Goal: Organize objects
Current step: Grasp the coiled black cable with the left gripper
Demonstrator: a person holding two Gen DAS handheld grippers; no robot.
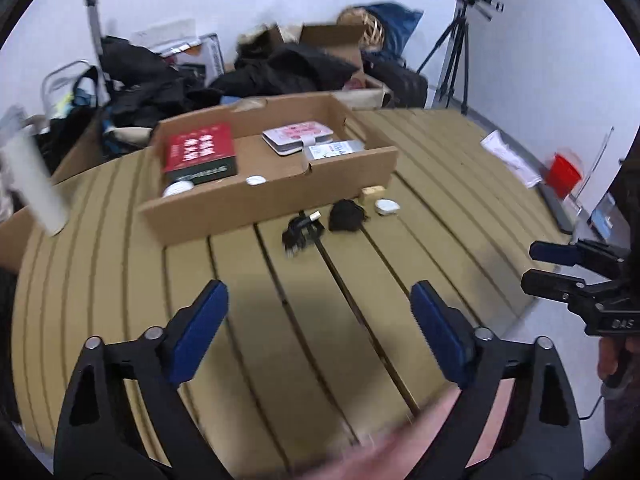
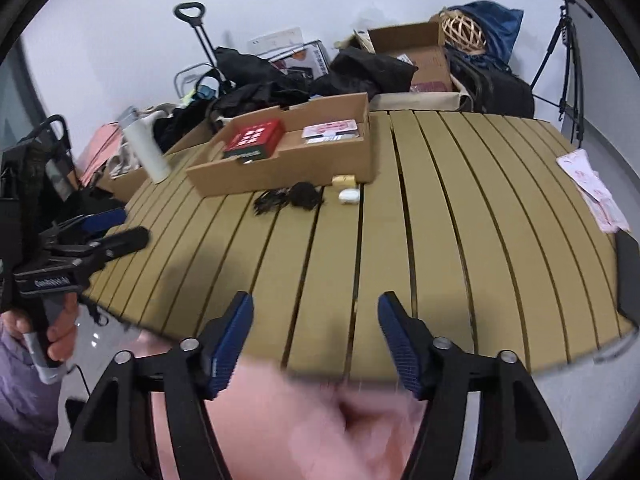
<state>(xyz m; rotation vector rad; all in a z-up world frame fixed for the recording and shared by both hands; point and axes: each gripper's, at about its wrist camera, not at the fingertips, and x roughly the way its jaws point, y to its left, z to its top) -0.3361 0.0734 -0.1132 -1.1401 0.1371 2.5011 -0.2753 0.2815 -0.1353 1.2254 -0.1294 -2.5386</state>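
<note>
A shallow cardboard tray point(image 1: 352, 168) point(image 2: 280, 176) stands on the slatted table. It holds a red box point(image 1: 199, 148) point(image 2: 253, 139), a pink-patterned case point(image 1: 298, 133) point(image 2: 328, 129), a small card pack point(image 1: 334, 149) and white round lids point(image 1: 255, 180). In front of it lie a black cable bundle point(image 1: 301, 232) point(image 2: 269, 201), a black pouch point(image 1: 346, 216) point(image 2: 305, 195), a small yellow block point(image 1: 372, 192) point(image 2: 344, 179) and a white case point(image 1: 386, 207) point(image 2: 349, 196). My left gripper point(image 1: 320, 316) point(image 2: 116, 226) is open and empty, short of these. My right gripper point(image 2: 316, 328) point(image 1: 538, 266) is open and empty near the table's front edge.
A white cylinder point(image 1: 34, 184) point(image 2: 146, 152) stands left of the tray. A pink-printed packet point(image 1: 510, 156) point(image 2: 592, 188) lies at the table's right edge. Bags, boxes and a trolley point(image 2: 200, 40) crowd behind; a tripod point(image 1: 456, 52) stands at the right wall. A red container point(image 1: 564, 172) sits beyond the table.
</note>
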